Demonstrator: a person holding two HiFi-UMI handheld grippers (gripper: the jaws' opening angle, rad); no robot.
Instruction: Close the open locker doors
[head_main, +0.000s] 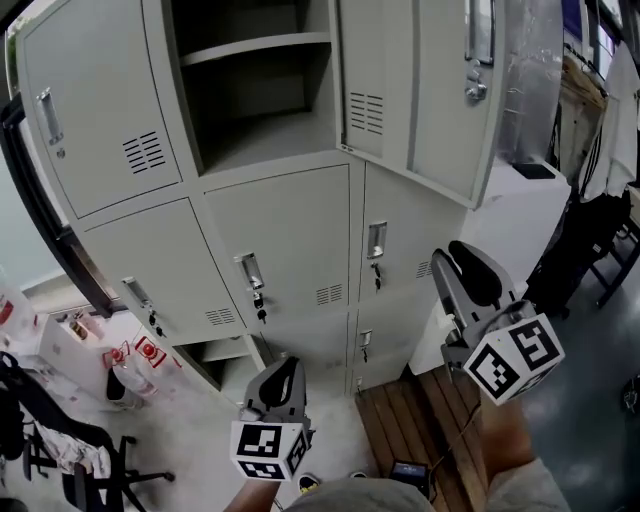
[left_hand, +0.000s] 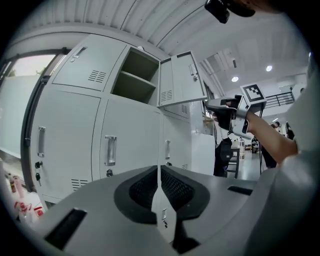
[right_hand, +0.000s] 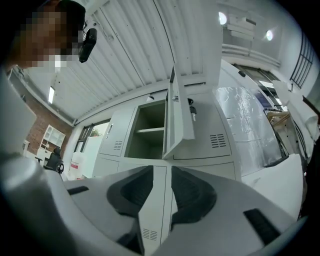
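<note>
Grey steel lockers (head_main: 290, 250) fill the head view, and the job is not finished. The upper door (head_main: 440, 90) stands swung out to the right of its bare, shelved compartment (head_main: 260, 90), and a low compartment (head_main: 225, 360) near the floor also looks open. The right gripper (head_main: 462, 262) hangs below that upper door's free edge, apart from it. The left gripper (head_main: 280, 380) is lower and nearer, touching nothing. In the left gripper view, the left gripper (left_hand: 159, 172) has its jaws pressed together on nothing, with the upper door (left_hand: 182, 80) far up to the right. In the right gripper view, the right gripper (right_hand: 162, 172) has its jaws a little apart and empty. A vented door edge (right_hand: 150, 220) shows through the gap unclasped, and the upper door (right_hand: 180, 110) juts out above. Open air surrounds that door's edge, so I judge that swinging it back over its compartment would meet nothing.
</note>
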